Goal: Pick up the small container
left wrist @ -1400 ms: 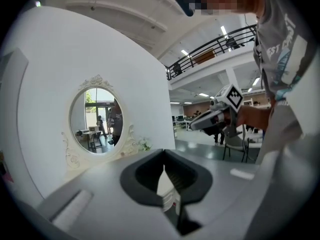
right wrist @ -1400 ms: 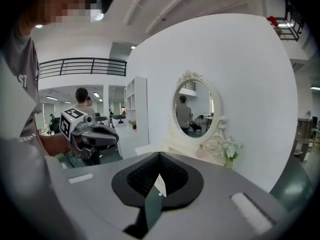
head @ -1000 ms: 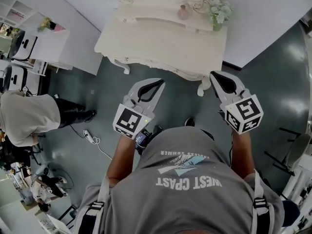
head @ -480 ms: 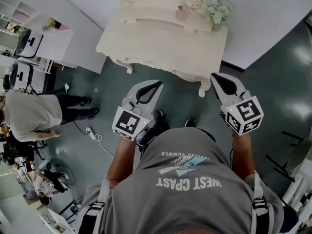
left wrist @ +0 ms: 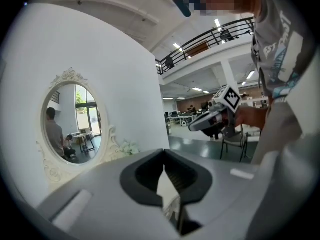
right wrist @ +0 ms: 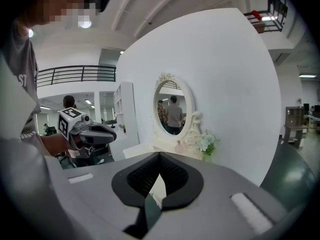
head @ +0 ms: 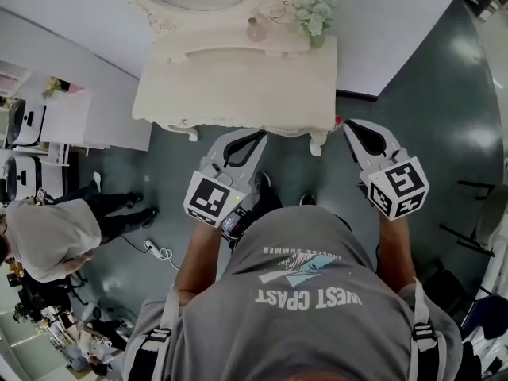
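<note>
Cream dressing table (head: 238,86) sits at 12 o'clock against a white wall. On its back shelf I see the small container (head: 255,30), at 9 o'clock of the flowers (head: 313,14). My left gripper (head: 255,137) and right gripper (head: 350,125) hang near the table's front edge, jaws pressed together, nothing between them.

The head view looks steeply down on left tool (head: 255,139) and right tool (head: 355,127), whose own views both face the mirror (right wrist: 172,109).
</note>
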Demonstrator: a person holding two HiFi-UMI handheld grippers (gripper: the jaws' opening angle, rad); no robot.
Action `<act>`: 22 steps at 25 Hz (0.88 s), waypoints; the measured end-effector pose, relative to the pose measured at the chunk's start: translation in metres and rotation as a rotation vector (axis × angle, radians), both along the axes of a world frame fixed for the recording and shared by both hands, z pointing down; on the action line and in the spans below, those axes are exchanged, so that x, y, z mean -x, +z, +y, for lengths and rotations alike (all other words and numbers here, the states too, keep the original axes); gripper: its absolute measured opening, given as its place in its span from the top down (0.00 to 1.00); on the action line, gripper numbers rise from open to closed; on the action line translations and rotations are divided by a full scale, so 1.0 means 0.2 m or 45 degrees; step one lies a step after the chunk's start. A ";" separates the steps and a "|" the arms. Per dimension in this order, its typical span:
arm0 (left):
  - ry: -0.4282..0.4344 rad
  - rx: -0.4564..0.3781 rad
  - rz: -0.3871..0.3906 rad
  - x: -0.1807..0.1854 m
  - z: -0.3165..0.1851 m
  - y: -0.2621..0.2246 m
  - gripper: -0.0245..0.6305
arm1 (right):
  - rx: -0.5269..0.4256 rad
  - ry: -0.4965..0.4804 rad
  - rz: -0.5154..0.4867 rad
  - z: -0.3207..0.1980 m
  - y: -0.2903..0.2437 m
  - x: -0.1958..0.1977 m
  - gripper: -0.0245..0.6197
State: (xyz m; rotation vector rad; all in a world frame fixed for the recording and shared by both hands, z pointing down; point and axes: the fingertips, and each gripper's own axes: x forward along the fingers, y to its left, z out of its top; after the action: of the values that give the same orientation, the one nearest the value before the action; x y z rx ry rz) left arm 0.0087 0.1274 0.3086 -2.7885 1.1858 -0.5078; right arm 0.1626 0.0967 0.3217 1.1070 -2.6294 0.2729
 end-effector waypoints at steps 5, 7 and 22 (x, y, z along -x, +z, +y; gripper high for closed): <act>0.074 -0.002 0.041 0.03 -0.16 -0.03 0.96 | 0.002 0.083 0.027 -0.09 0.00 0.02 0.96; 0.109 -0.009 0.039 0.07 -0.20 -0.05 0.96 | -0.004 0.113 0.027 -0.12 -0.01 0.07 0.96; 0.279 0.004 0.092 0.51 -0.58 0.01 0.96 | -0.003 0.281 0.079 -0.37 -0.06 0.51 0.96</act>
State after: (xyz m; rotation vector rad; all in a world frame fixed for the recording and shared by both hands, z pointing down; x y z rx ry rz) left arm -0.0940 0.0116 0.3109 -2.9136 0.8745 -0.3935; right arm 0.0614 0.0233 0.3099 1.3853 -2.4554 0.2745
